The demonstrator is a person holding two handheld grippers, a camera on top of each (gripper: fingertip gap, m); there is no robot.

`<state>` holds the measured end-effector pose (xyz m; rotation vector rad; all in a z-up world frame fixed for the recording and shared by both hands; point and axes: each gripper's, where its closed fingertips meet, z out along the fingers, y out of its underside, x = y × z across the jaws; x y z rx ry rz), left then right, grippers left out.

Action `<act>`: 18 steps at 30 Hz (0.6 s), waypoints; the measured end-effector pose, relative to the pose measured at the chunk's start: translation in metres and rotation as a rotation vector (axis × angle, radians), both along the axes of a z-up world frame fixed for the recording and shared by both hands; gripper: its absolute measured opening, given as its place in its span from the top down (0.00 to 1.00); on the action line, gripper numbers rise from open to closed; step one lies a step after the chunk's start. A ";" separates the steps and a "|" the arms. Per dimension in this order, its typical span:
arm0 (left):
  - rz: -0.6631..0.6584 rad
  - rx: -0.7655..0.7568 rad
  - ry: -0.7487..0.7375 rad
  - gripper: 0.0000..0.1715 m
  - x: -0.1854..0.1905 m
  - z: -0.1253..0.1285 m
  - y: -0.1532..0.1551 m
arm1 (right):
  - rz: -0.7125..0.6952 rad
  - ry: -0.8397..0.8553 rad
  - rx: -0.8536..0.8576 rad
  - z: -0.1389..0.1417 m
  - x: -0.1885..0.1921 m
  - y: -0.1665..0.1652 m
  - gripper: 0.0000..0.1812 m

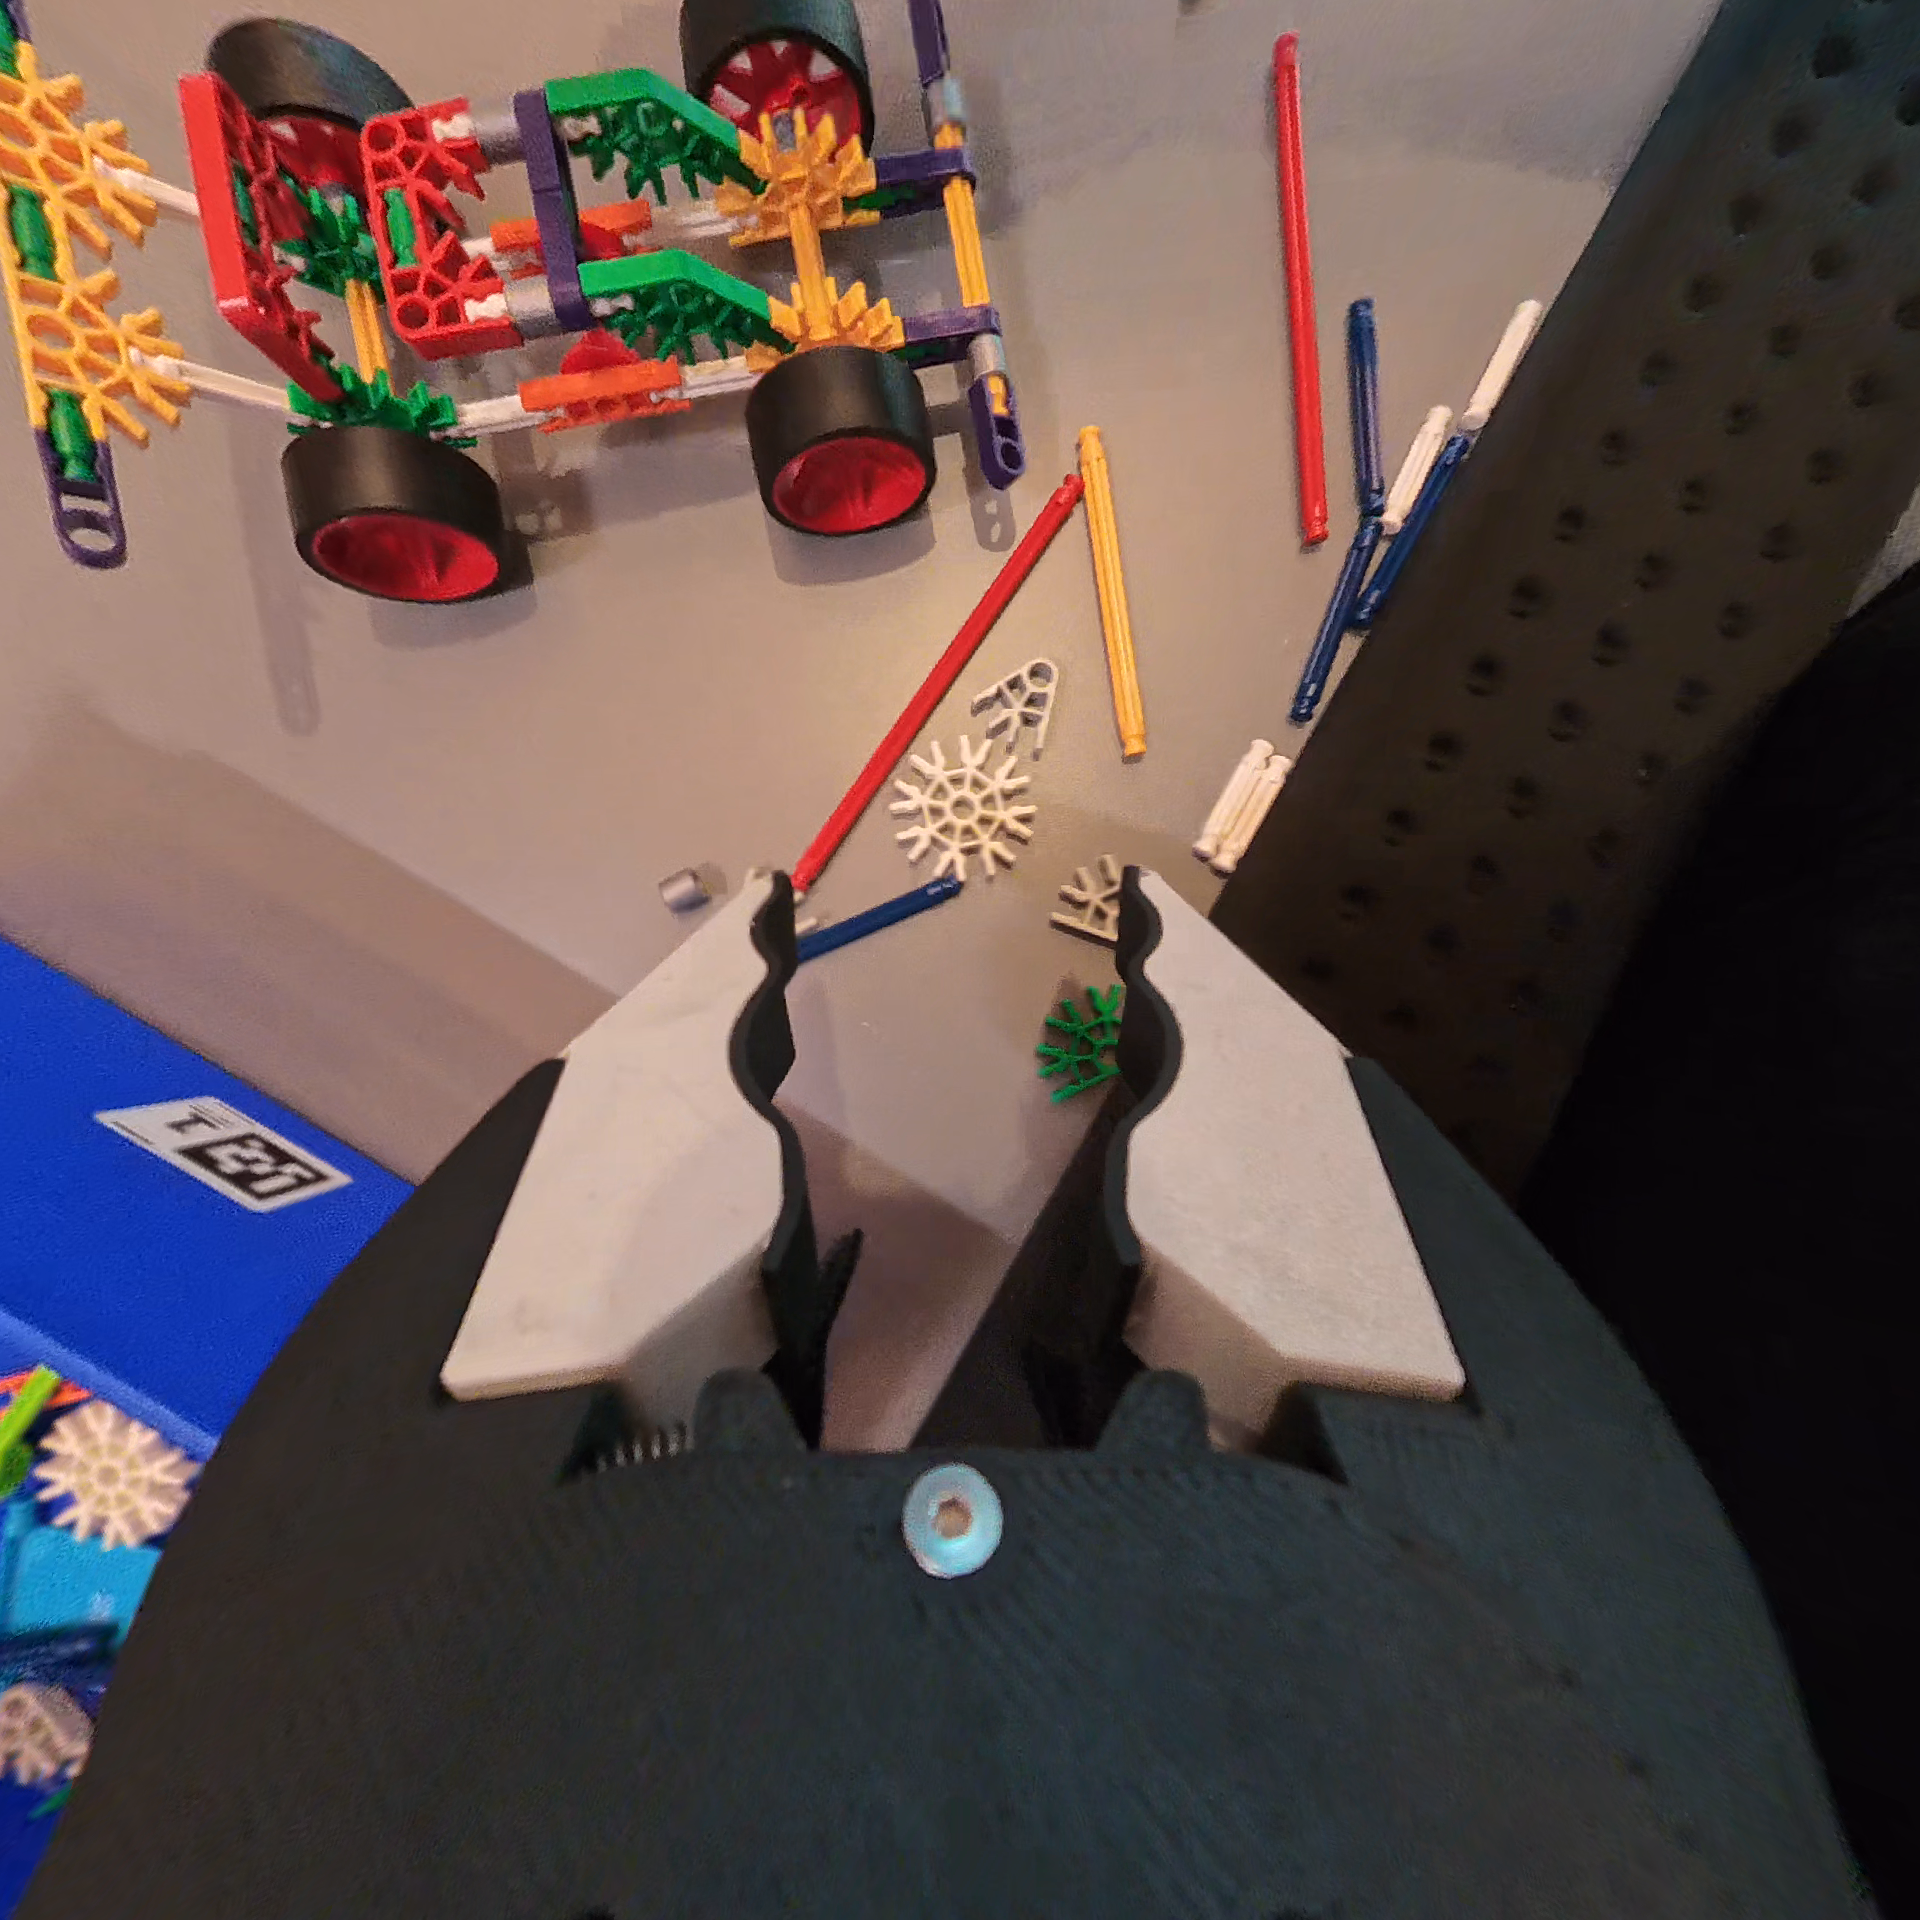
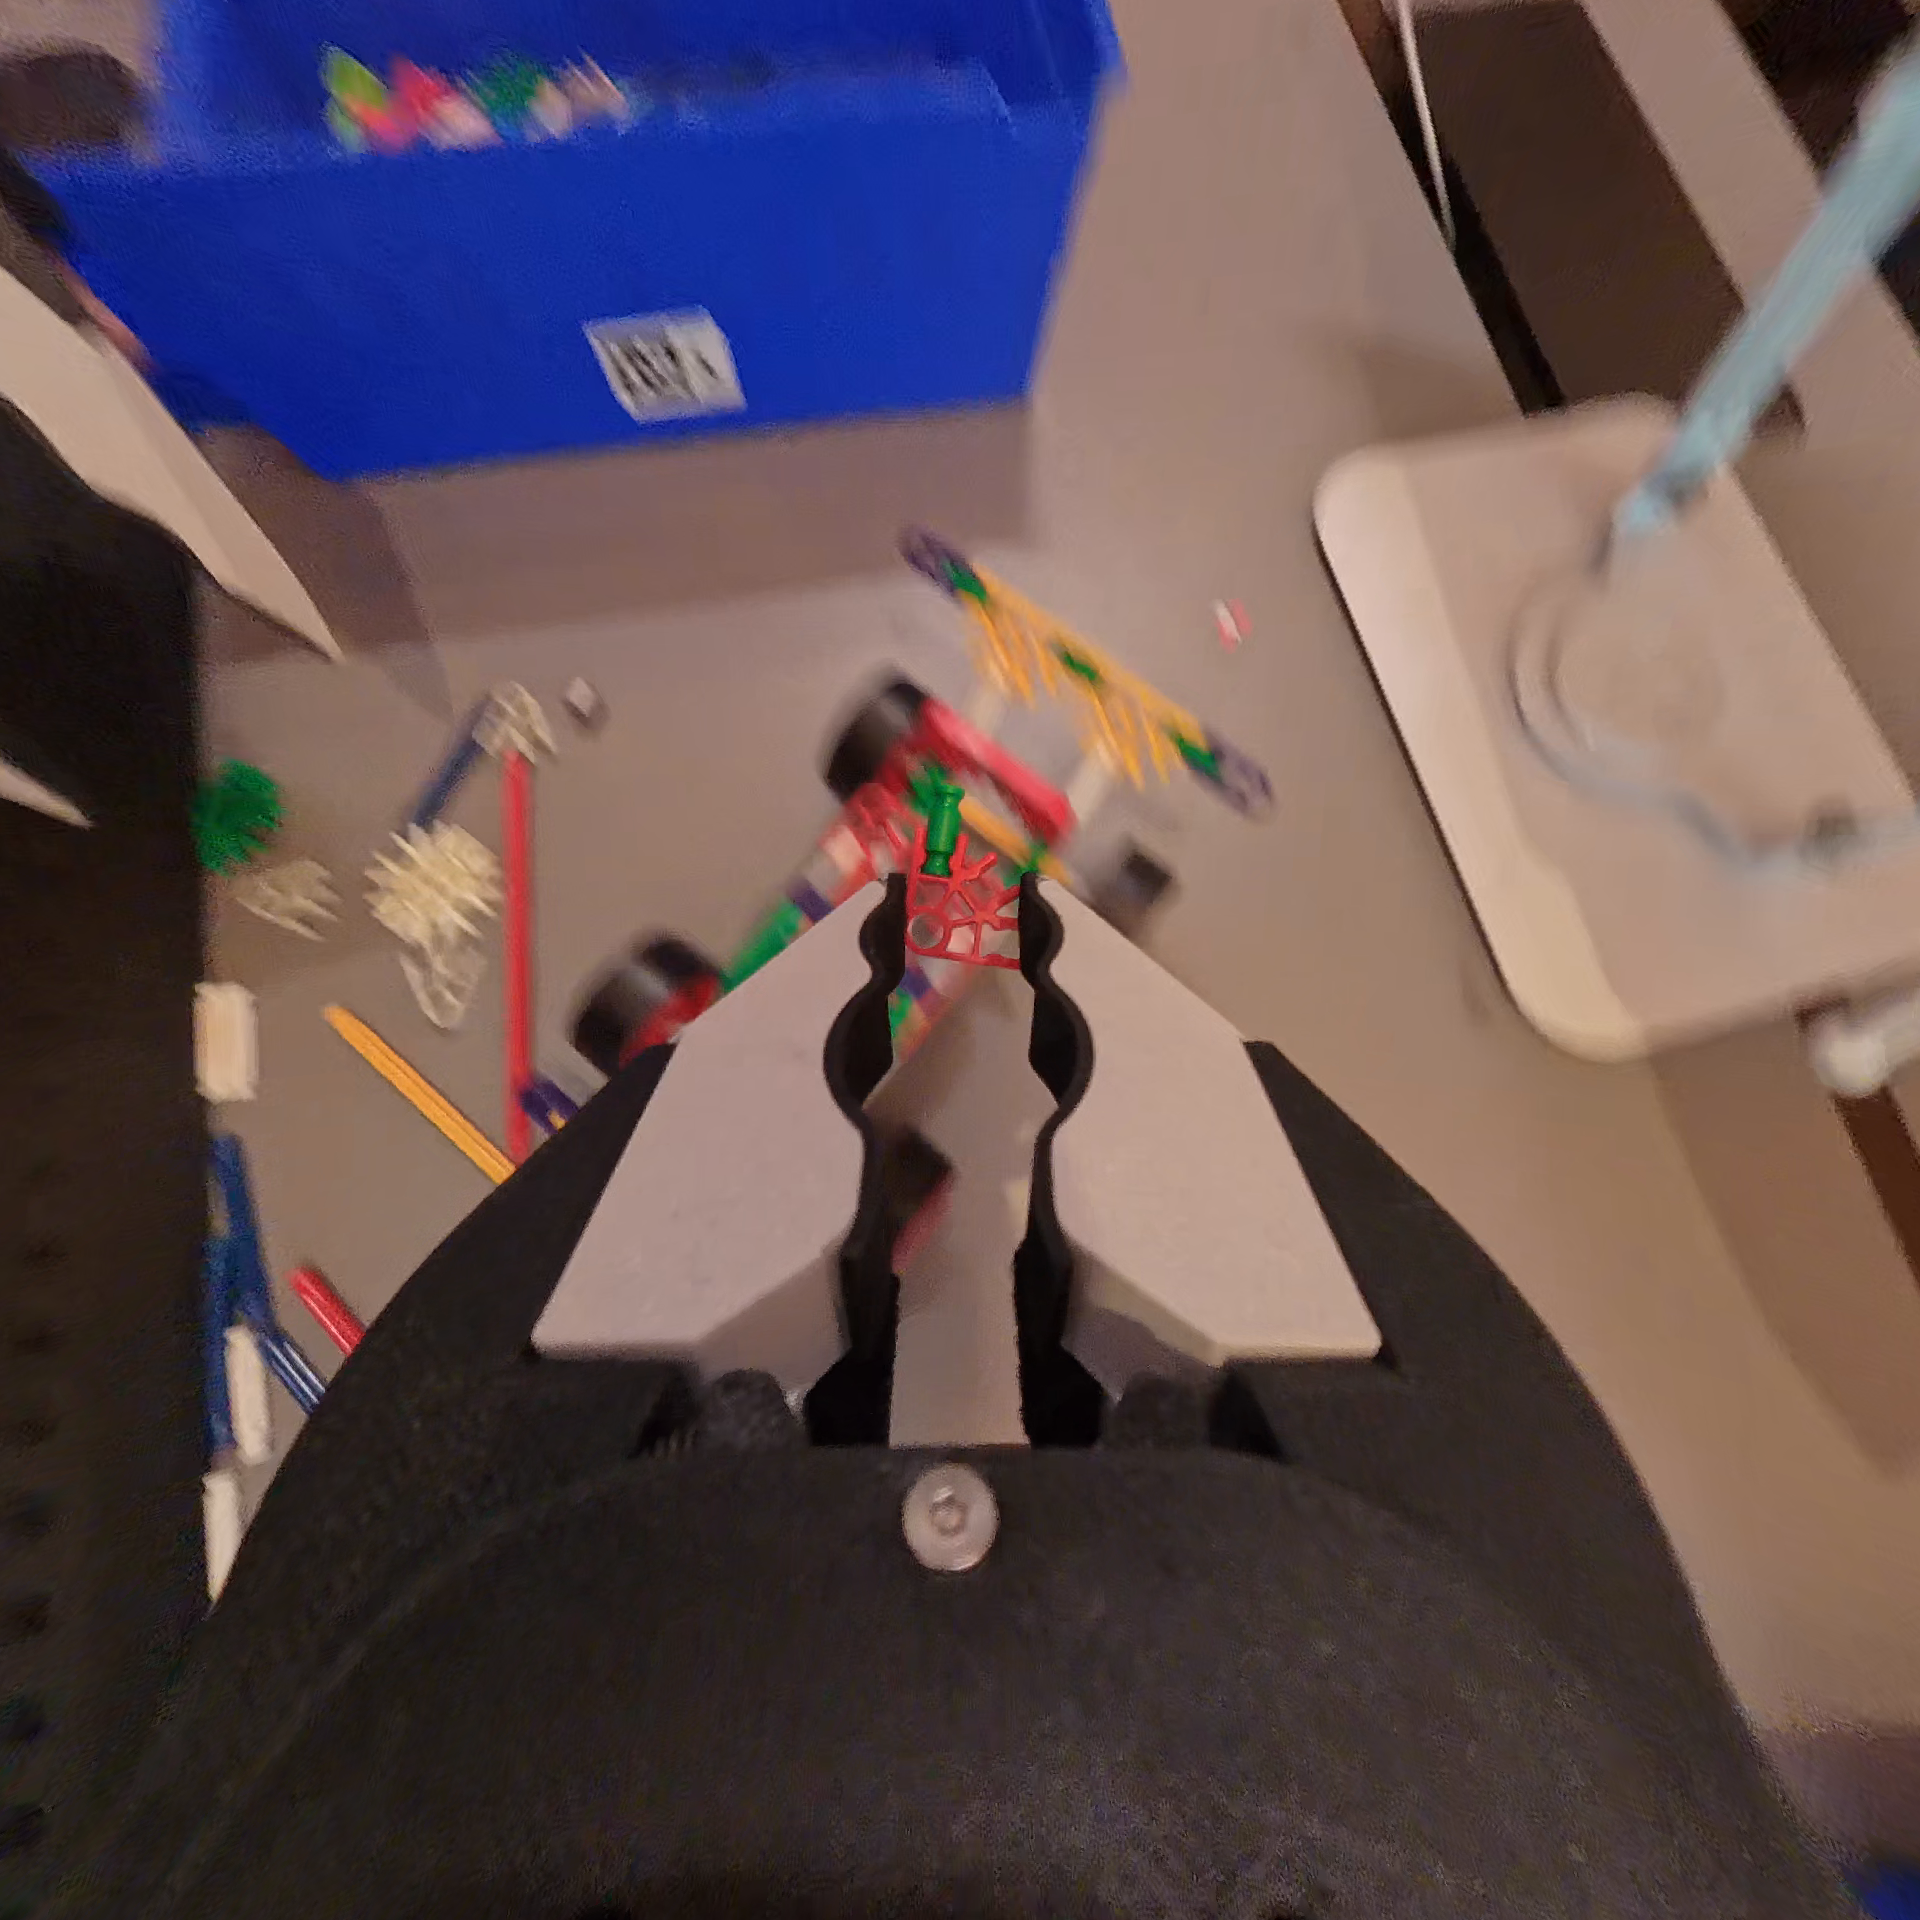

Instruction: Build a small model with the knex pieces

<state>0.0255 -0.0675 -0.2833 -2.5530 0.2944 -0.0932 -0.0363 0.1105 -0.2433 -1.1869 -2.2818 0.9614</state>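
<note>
A toy car (image 1: 582, 281) built of coloured rods and connectors, with black-and-red wheels, stands on the grey table (image 1: 623, 707). My left gripper (image 1: 951, 883) is open and empty above loose parts: a white snowflake connector (image 1: 963, 808), a short blue rod (image 1: 878, 920), a grey connector (image 1: 1091, 894) and a green connector (image 1: 1081, 1044). My right gripper (image 2: 958, 883) is shut on a red connector (image 2: 958, 920) with a short green rod (image 2: 943, 821) stuck in it, held above the toy car (image 2: 935, 831). That view is blurred.
A blue bin (image 1: 156, 1195) of parts stands at the left; it also shows in the right wrist view (image 2: 582, 260). Loose red, yellow, blue and white rods (image 1: 1299, 291) lie beside a black perforated board (image 1: 1610, 520). A white lamp base (image 2: 1538, 707) stands at the right. The grippers' ends are close to 20 cm from one another.
</note>
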 end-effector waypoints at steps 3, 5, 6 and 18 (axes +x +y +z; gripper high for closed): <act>0.031 0.019 -0.046 0.67 0.014 -0.001 -0.009 | 0.161 0.060 -0.051 0.035 -0.030 -0.080 0.90; 0.043 0.016 -0.063 0.67 0.021 -0.007 -0.015 | 0.273 0.088 -0.058 0.048 -0.055 -0.137 0.90; 0.047 0.009 -0.057 0.67 0.023 -0.010 -0.018 | 0.315 0.107 -0.051 0.053 -0.070 -0.164 0.90; 0.110 -0.015 0.073 0.74 0.003 -0.028 -0.008 | 0.256 0.036 0.008 0.056 -0.070 -0.159 0.83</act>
